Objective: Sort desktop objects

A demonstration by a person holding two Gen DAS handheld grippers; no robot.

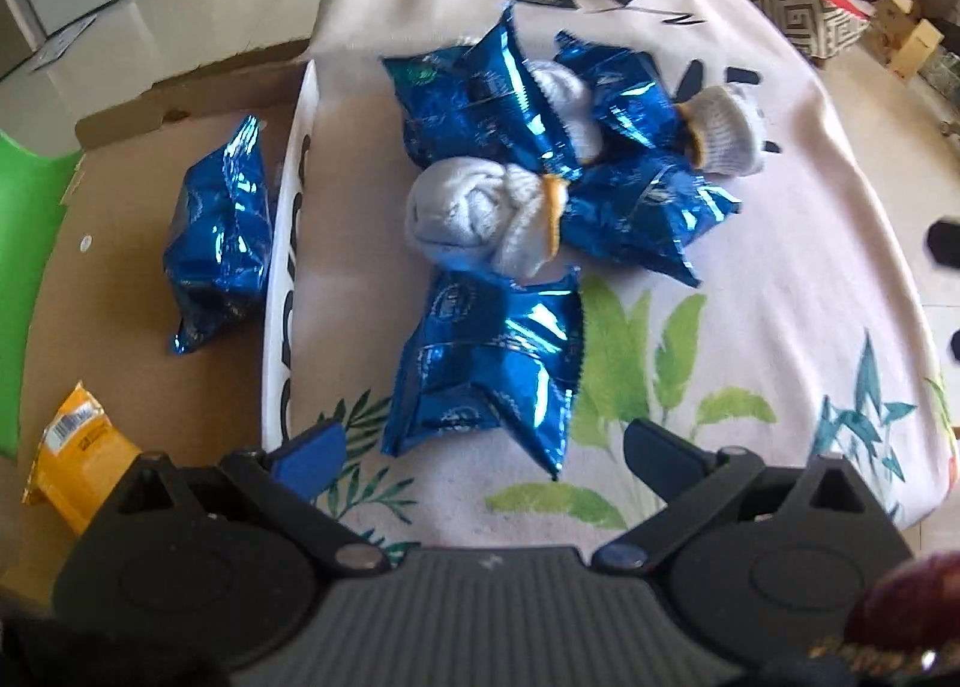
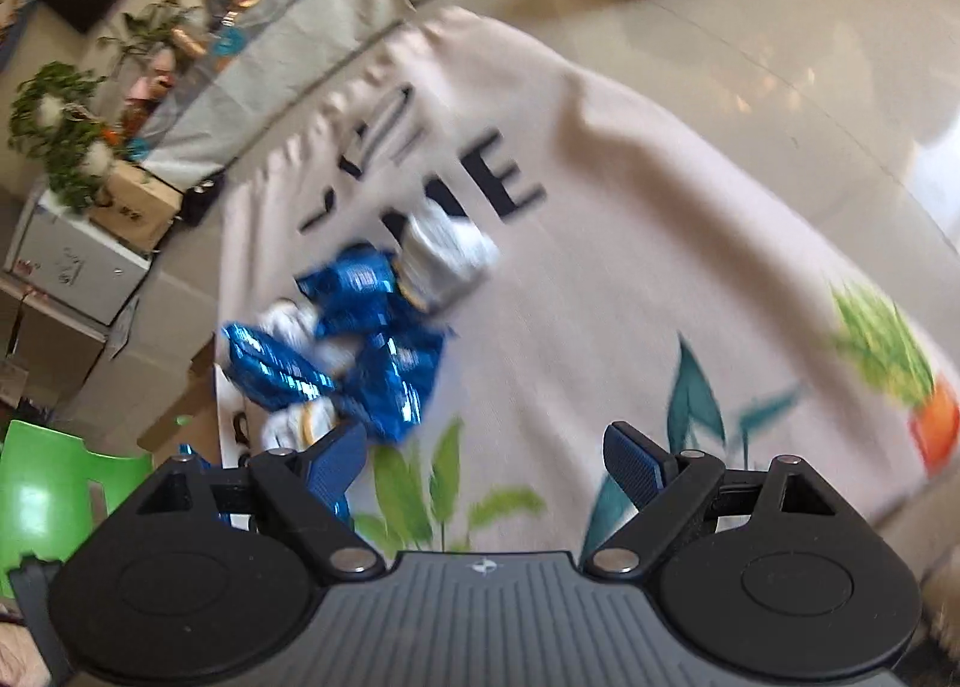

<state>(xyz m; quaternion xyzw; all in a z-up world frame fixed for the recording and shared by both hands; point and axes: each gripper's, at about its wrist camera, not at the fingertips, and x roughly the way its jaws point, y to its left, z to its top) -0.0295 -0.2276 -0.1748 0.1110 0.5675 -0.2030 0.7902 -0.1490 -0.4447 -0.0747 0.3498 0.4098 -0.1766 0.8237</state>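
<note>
Six blue packets (image 1: pixel 489 369), three glove bundles (image 1: pixel 480 219)

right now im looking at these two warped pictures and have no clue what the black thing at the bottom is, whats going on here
The black thing is a handheld two-finger gripper; a person carries one in each hand. Each has a wide-angle camera looking along its fingers, which bends the picture. The sharp picture is from the left gripper, the blurred one from the right gripper.

Both look down on a pale printed cloth bearing a pile of shiny blue foil packets mixed with rolled white knit gloves. One more blue foil packet and a yellow packet lie apart on brown cardboard beside the cloth.

Both grippers stand open and hold nothing.
</note>
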